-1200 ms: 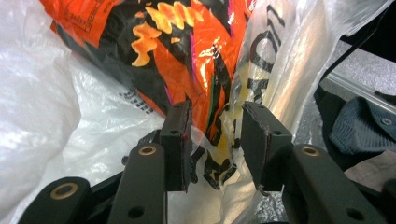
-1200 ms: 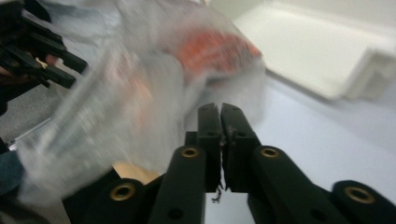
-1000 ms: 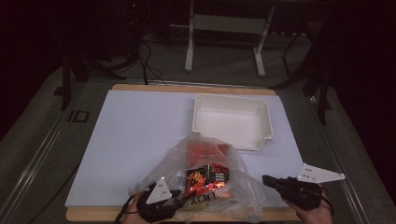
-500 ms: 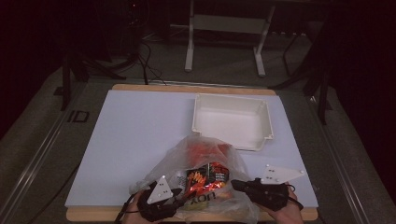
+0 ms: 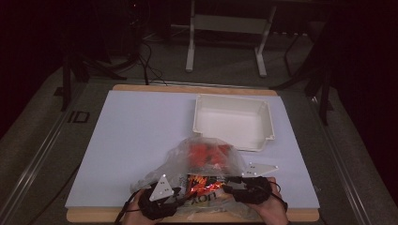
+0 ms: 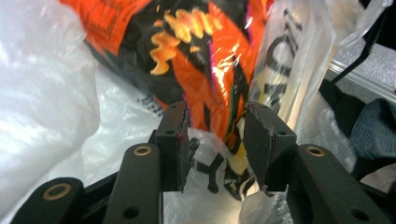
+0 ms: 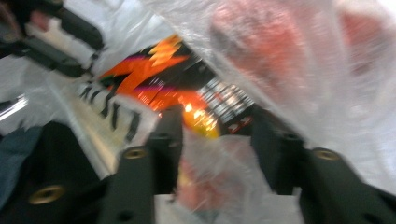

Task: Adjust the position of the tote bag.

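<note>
We see the clear plastic bag (image 5: 202, 173), an orange-and-black snack packet (image 6: 187, 60) inside, lying at the table's near edge, just in front of the white tray (image 5: 233, 123). Both grippers flank it: left gripper (image 6: 215, 126) and right gripper (image 7: 215, 135) have jaws apart, just opening, film between them.

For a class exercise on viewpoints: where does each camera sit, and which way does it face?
High view: above the table's near side, looking forward and down; hands, left tool, right tool.
Left gripper view: on the left tool, facing the snack packet.
Right gripper view: on the right tool, blurred, facing the plastic bag.
Shared: all show bag and packet.
</note>
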`<state>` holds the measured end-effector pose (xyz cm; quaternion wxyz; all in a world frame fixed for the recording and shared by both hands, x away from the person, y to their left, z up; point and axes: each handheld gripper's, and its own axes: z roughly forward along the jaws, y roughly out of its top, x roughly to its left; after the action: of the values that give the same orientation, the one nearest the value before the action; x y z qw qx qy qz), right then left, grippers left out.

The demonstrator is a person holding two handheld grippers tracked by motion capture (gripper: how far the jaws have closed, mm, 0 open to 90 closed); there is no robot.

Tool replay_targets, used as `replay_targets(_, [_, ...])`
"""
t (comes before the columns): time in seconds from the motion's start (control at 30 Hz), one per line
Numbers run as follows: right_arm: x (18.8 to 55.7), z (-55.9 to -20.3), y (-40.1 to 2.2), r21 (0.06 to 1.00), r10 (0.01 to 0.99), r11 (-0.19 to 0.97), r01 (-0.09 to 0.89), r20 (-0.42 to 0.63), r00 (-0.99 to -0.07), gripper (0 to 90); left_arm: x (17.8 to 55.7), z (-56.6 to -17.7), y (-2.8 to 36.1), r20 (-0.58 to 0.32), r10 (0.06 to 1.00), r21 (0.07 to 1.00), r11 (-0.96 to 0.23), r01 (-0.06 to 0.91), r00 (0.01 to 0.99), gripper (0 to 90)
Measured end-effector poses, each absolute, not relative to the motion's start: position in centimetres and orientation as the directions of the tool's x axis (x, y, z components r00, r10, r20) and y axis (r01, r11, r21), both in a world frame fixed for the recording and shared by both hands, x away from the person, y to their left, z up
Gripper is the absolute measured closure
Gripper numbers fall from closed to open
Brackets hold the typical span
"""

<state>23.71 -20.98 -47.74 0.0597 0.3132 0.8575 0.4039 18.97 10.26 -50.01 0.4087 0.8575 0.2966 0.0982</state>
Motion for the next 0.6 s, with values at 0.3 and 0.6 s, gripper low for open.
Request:
replay_targets(0.3, [22.9, -48.9, -21.2, 0.677, 0.546, 0.546, 0.493, 0.158, -0.823, 56.0, 19.2, -51.1, 10.3, -0.080, 0.592, 0.732, -0.511, 0.451, 0.802, 53.8])
replay_targets(0.6, [21.7, -49.2, -23.2, 0.659, 0.509, 0.570, 0.491, 0.186, -0.841, 80.1, 19.3, -51.9, 10.5, -0.080, 0.602, 0.706, -0.529, 0.471, 0.795, 55.5])
